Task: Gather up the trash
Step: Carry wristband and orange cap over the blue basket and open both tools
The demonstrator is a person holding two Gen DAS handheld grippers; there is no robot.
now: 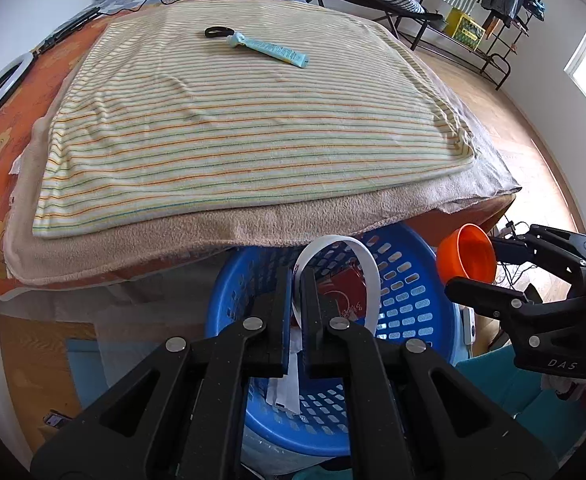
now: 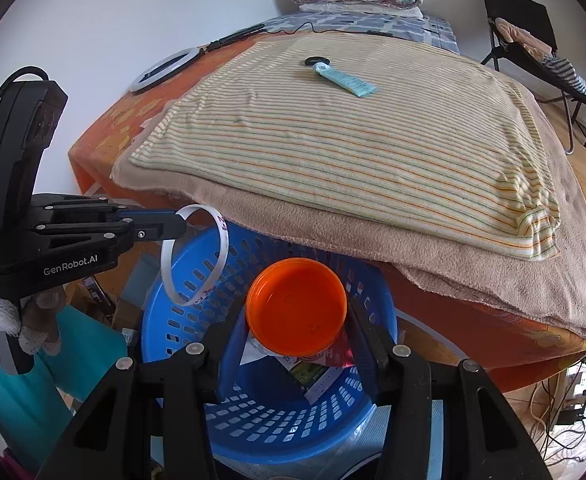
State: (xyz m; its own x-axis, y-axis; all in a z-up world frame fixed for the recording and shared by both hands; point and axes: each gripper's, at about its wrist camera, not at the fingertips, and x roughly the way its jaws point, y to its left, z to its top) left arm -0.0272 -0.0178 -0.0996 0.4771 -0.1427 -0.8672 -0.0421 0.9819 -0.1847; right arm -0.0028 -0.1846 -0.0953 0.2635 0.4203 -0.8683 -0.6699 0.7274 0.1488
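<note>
Above the blue basket [image 2: 181, 320], the left gripper [image 1: 297, 280] fingers pinch a white band [image 1: 357, 256].

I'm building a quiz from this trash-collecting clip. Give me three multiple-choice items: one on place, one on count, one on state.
1. Where does the orange cup hang?
A over the blue basket
B on the striped blanket
C on the floor

2. How many items lie on the blanket?
A none
B two
C five

3. The left gripper is:
A open
B shut on the white band
C out of view

Answers: 1 A, the right gripper holds it above the rim; 2 B, tube and black ring; 3 B, its jaws pinch the band.
</note>
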